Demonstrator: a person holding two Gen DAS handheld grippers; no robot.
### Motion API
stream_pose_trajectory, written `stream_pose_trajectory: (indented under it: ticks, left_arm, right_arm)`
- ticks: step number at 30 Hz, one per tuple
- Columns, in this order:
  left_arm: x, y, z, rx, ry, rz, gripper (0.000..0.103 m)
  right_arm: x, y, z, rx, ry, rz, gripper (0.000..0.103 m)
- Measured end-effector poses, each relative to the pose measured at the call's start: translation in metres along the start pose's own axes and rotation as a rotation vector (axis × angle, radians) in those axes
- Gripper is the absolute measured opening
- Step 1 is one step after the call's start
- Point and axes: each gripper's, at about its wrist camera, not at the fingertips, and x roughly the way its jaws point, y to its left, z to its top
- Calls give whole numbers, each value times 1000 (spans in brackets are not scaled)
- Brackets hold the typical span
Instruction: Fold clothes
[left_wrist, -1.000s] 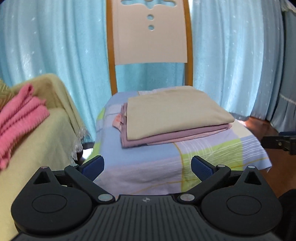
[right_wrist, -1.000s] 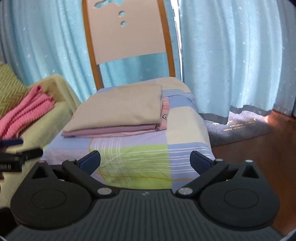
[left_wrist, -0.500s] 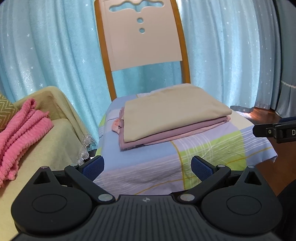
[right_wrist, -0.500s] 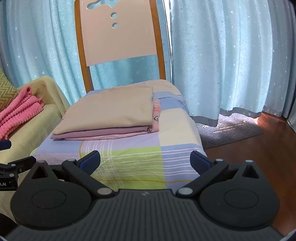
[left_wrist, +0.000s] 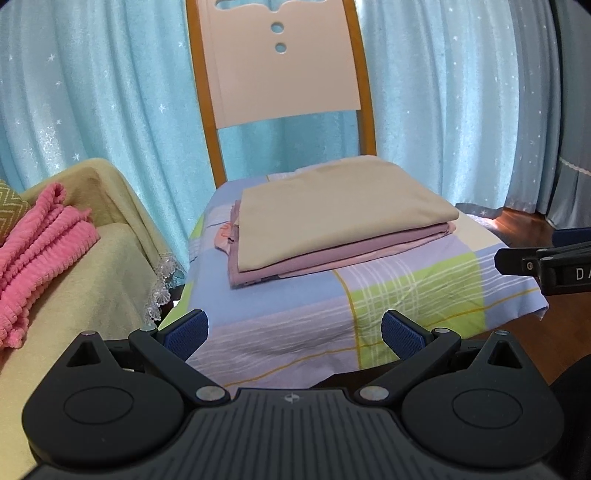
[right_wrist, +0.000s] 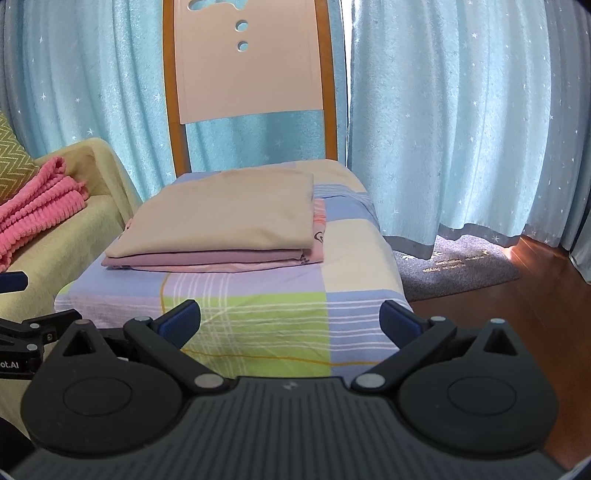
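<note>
Clothes, folded, sit stacked on the chair seat ahead of me: a beige garment (left_wrist: 332, 218) on top, a mauve one (left_wrist: 343, 254) under it, and a pale pink printed piece (right_wrist: 318, 230) at the bottom, peeking out at one side. Going left to right: a pink chenille throw (left_wrist: 40, 251) lies bunched on a sofa draped in yellow cloth (left_wrist: 92, 280). Next comes the chair (left_wrist: 280, 66), with its pale back panel and orange frame, its seat covered by a checked pastel sheet (left_wrist: 406, 295). Turquoise star-print curtains (right_wrist: 461, 122) hang behind, and a grey mat (right_wrist: 461, 266) lies on the wood floor at far right.

My left gripper (left_wrist: 293, 330) is spread wide and empty, hovering off the seat's front edge. My right gripper (right_wrist: 290, 319) is likewise wide and holds nothing.

I judge the folding of this stack finished, with both claws clear of it. The next move likely calls for fetching another garment, perhaps the pink throw, with a firm pinch at its edge.
</note>
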Motion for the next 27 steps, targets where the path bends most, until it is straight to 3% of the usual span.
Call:
stream_pose_trajectory:
  ticks: [5, 13, 18, 27]
  left_arm:
    - [-2, 4, 1, -30, -12, -4, 103]
    - [-11, 25, 2, -173, -95, 20, 103]
    - [-18, 22, 5, -137, -152, 96, 103]
    - [-13, 22, 3, -124, -76, 30, 103]
  right_arm:
    - [0, 0, 1, 1, -1, 2, 102]
    - [-3, 0, 0, 3, -18, -4, 102]
    - [-2, -1, 0, 4, -17, -7, 102]
    - [-3, 1, 0, -9, -22, -11, 102]
